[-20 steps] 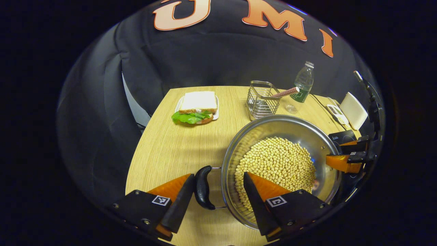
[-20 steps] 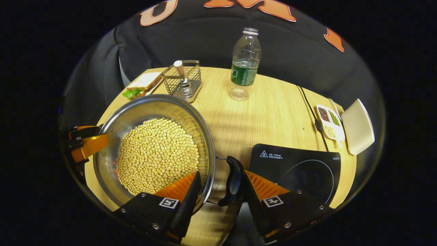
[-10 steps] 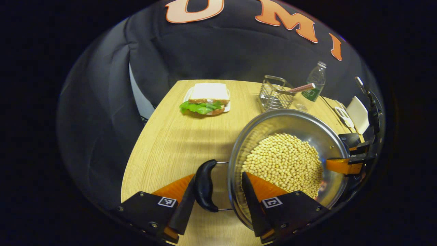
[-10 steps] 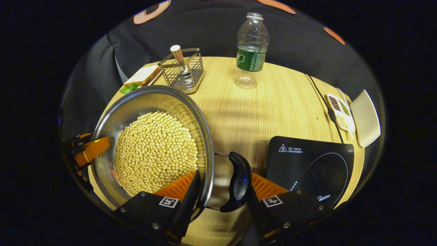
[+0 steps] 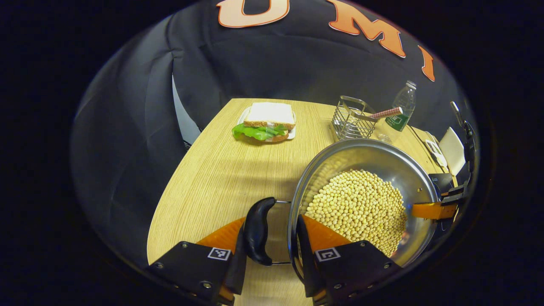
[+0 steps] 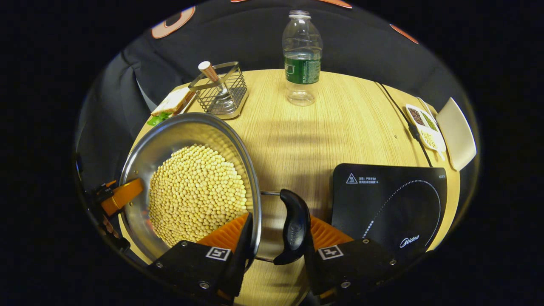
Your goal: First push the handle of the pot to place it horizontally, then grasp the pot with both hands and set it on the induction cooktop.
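Left tool [image 5: 272,250], right tool [image 6: 276,248]: each clamps pot [image 6: 170,144] rim with handle | Risk: tilting spills soybeans [image 6: 195,191] short of induction cooktop [image 6: 386,204].

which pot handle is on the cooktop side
The handle between the right gripper fingers; the induction cooktop lies just beyond it. The other faces the sandwich side.
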Demonstrator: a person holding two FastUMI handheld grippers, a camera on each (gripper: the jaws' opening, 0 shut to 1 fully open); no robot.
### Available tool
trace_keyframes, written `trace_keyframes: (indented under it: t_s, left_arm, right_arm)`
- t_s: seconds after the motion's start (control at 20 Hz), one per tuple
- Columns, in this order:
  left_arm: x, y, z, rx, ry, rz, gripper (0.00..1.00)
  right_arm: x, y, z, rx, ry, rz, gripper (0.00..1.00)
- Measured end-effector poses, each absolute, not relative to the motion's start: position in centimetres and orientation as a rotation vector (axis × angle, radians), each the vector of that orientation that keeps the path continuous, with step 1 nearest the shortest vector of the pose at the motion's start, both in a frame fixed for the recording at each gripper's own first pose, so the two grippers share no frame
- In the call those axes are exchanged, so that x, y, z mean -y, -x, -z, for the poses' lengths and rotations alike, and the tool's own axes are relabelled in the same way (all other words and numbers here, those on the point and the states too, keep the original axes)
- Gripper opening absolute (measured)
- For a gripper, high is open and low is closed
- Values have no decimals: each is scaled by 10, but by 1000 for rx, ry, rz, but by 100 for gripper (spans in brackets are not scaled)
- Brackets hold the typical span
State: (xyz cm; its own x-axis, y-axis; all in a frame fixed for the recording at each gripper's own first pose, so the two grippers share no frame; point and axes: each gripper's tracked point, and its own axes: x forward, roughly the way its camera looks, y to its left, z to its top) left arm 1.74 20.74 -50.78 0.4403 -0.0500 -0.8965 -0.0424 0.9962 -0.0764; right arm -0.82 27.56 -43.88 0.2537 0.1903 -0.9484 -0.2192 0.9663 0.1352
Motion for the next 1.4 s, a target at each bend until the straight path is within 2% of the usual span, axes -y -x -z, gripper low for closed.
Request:
trace_keyframes:
  t_s: [0.2,0.5,1.4]
  left_arm:
    - [-208,-23,504,-1107,100,-26,55]
    - [-207,-24,512,-1026,64,-21,55]
    - [-210,-47,512,-951,13,178,55]
  right_arm:
    - [-277,-5,434,-1253,0,-287,54]
    - [-267,-3,437,-1174,-33,-295,53]
    - [-274,19,437,-1085,-140,-94,52]
